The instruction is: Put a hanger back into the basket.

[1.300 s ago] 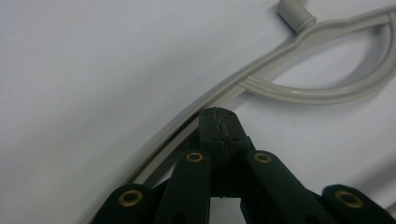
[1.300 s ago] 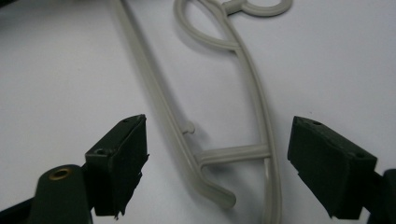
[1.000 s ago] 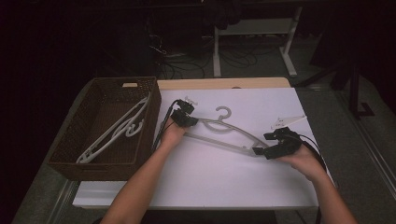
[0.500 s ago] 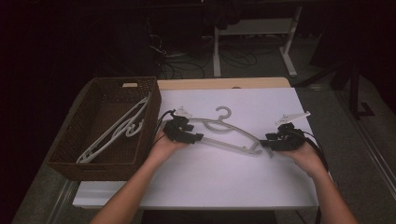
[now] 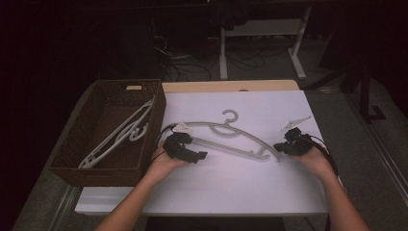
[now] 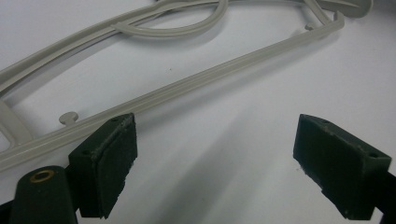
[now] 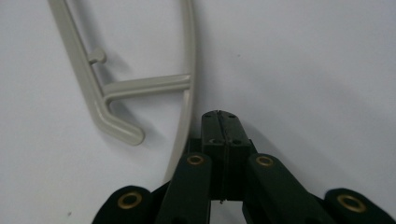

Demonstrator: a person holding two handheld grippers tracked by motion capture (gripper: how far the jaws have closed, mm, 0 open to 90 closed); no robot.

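Note:
A grey plastic hanger [image 5: 231, 139] lies flat on the white table [image 5: 231, 192], hook toward the far side. My left gripper [image 5: 199, 156] sits just near of the hanger's left arm. Its jaws have just been opening and now stand open [image 6: 215, 158] with only bare table between the pads; the hanger's bar [image 6: 196, 84] runs just beyond the left pad. My right gripper [image 5: 279, 147] is at the hanger's right end. Its jaws have just been closing and are shut [image 7: 218, 119], pad against pad, while the hanger's thin arm [image 7: 187, 107] passes beside and under them.
A brown wicker basket [image 5: 72, 144] stands at the table's left edge with white hangers [image 5: 120, 137] lying in it. Dark floor, cables and table legs lie beyond the far edge.
My left gripper let go of the hanger's left end, opened and drew back toward the near edge. My right gripper closed at the right end. The hanger now rests on the table.

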